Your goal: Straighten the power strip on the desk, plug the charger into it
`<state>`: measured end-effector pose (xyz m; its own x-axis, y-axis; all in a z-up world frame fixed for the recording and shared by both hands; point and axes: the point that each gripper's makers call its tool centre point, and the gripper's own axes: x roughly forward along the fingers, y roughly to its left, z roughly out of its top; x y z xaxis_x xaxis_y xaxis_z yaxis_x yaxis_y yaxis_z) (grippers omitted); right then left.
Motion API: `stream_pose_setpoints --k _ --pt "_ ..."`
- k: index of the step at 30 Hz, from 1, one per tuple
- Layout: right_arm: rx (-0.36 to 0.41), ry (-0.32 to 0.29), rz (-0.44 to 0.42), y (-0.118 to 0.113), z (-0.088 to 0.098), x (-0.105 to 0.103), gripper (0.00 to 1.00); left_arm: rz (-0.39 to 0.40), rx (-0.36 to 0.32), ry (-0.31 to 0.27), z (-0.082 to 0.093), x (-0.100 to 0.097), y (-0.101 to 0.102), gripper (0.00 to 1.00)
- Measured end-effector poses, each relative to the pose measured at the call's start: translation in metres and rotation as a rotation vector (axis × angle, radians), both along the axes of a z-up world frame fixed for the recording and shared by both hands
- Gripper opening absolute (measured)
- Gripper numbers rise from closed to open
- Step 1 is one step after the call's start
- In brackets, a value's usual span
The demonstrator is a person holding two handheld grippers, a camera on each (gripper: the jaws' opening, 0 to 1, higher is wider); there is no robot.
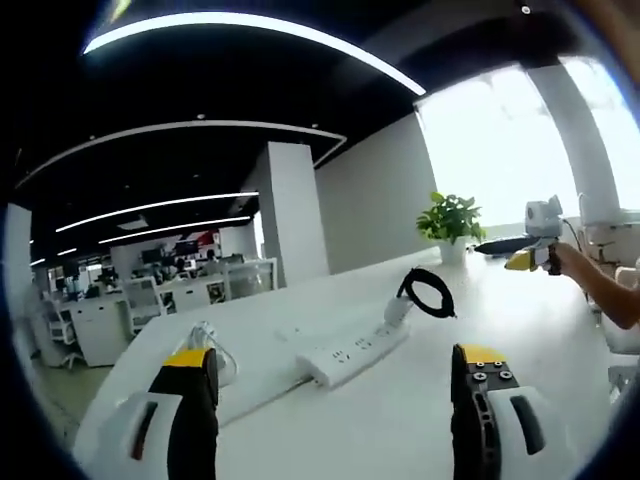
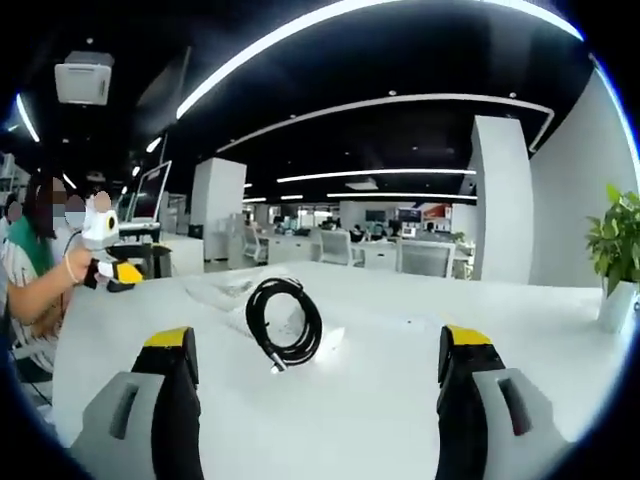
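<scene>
Two pairs of jaws stand wide apart, empty: our left gripper and right gripper. Centre frame, the white rectangular power strip lies askew on the white tabletop, its coiled black cable nearby.

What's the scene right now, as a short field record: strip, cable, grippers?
power strip: white, lying at an angle on the white desk
black cable: coiled loop at the strip's far end
charger: white item with cord, near the left jaw
left gripper: open, holding nothing
right gripper: open, holding nothing
potted plant: on the desk's far edge
</scene>
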<state>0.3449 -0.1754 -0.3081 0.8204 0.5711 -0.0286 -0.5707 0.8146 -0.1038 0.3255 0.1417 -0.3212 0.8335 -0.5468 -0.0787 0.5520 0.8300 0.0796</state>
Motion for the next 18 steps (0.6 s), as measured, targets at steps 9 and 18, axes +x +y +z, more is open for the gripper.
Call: stream_pose_setpoints --k 9,18 --pt "-0.032 0.021 -0.012 0.004 -0.016 -0.018 1.00 0.017 0.006 -0.021 -0.004 -0.015 0.001 0.99" --pt "-0.042 0.021 -0.037 0.002 -0.025 -0.033 1.00 0.042 -0.001 -0.045 -0.005 -0.030 0.008 0.99"
